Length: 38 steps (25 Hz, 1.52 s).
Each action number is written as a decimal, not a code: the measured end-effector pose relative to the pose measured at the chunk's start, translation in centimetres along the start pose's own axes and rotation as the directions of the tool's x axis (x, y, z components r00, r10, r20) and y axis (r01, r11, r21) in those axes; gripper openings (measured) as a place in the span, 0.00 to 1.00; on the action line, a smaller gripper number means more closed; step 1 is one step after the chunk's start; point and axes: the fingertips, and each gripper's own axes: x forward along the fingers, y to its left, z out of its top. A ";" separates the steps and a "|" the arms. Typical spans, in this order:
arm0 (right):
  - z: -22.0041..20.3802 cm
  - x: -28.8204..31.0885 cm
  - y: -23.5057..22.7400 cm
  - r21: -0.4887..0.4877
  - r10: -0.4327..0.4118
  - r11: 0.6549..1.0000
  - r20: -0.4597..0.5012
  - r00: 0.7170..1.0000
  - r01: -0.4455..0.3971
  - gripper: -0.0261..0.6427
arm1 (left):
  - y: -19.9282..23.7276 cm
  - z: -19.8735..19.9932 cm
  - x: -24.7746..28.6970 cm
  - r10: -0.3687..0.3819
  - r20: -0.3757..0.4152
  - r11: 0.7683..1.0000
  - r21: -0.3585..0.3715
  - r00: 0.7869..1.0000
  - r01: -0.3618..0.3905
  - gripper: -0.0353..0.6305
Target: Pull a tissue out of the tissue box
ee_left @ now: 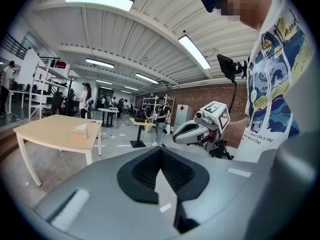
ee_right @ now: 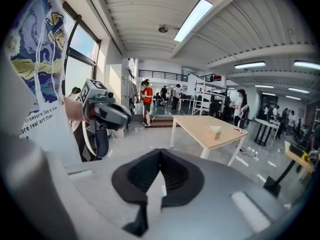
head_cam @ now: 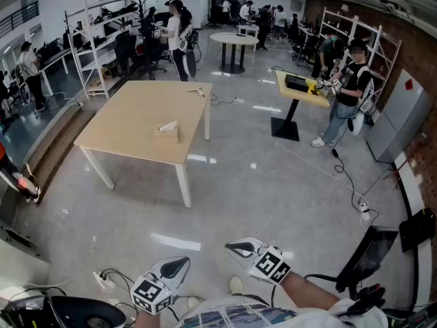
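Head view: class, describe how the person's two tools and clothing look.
The left tool and right tool match: rounded light-grey shells, black ribbed pads, each carrying a white cube with black square markers. The person wears a white T-shirt with a blue wave print.

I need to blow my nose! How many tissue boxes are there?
1: the tissue box sits on the light wooden table, with a tissue sticking up from it. More could be hidden farther back in the room.
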 end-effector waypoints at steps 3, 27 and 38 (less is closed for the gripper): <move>-0.1 0.1 -0.2 -0.003 0.010 1.000 -0.002 1.000 -0.010 0.04 | 0.3 -0.2 0.3 0.007 -0.008 1.000 -0.015 1.000 -0.008 0.06; -2.7 -1.3 -7.6 0.061 0.102 0.992 0.070 0.992 -0.107 0.05 | 0.4 1.4 7.6 0.097 -0.039 0.995 -0.004 0.994 -0.098 0.06; -5.2 -2.0 -11.8 0.042 0.169 0.984 0.063 0.984 -0.172 0.05 | -0.6 2.7 13.3 0.130 -0.048 0.991 0.007 0.990 -0.130 0.06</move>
